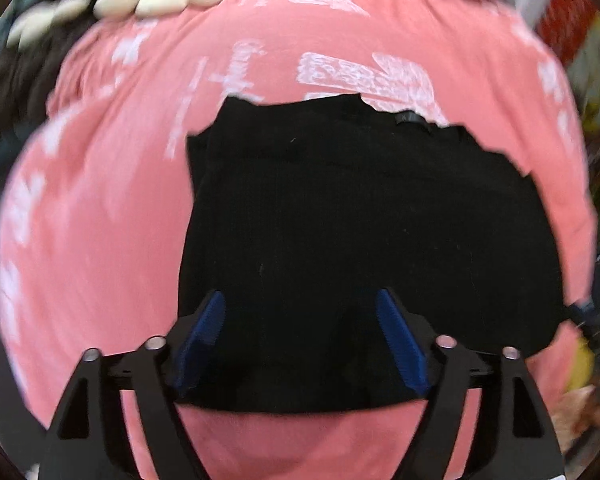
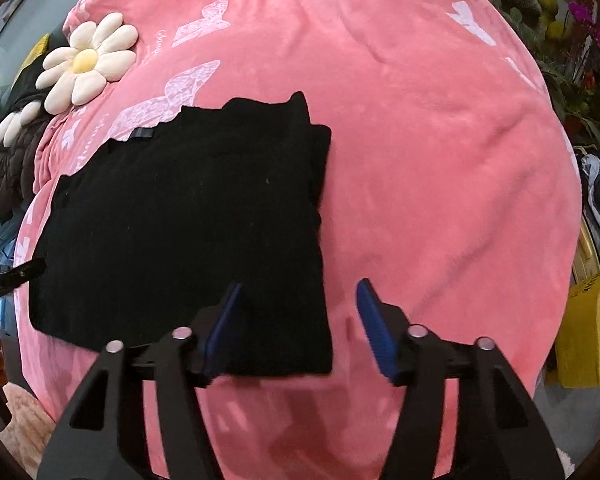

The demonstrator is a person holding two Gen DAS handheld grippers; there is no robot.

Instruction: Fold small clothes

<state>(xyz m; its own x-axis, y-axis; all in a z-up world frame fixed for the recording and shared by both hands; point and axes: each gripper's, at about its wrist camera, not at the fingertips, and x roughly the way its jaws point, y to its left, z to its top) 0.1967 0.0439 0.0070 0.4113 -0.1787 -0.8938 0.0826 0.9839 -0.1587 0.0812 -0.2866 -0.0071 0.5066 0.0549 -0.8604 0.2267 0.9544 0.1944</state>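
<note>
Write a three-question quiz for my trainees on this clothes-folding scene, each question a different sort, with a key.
1. True or false: the left claw is shut on the black garment.
2. Multiple choice: the black garment lies on A) a wooden table B) a pink blanket C) a grey towel.
3. Fill in: the cushion beyond the garment is shaped like a ____.

Key: 1 false, both it and the right claw are open; 2 B; 3 flower.
</note>
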